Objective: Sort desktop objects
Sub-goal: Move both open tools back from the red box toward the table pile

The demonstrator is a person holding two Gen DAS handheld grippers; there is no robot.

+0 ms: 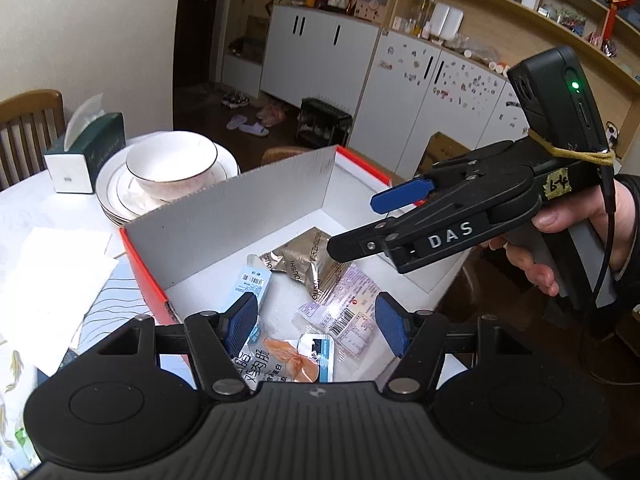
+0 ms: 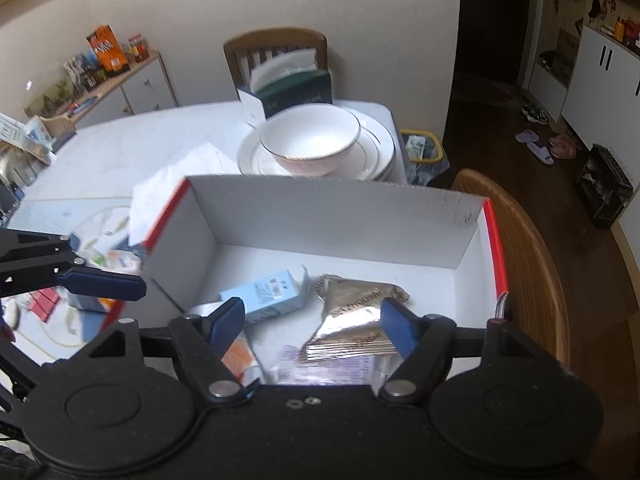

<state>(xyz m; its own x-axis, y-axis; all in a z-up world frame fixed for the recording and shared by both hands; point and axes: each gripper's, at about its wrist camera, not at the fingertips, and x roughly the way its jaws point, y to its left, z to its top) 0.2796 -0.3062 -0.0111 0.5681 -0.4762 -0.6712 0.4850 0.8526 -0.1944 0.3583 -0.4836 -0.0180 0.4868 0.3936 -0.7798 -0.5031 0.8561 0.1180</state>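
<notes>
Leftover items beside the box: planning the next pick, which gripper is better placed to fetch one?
Left. The left gripper, open, hangs just left of the box, right by the blurred leftover items; the right gripper is open over the inside of the box, farther away.

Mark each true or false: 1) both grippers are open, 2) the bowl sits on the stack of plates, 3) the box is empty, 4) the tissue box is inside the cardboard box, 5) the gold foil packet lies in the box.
1) True. The left gripper and the right gripper both show their jaws spread, holding nothing.
2) True. The white bowl rests on the plates.
3) False. The cardboard box holds several packets and a light blue carton.
4) False. The tissue box stands on the table behind the plates, outside the cardboard box.
5) True. The gold foil packet lies on the box floor.
</notes>
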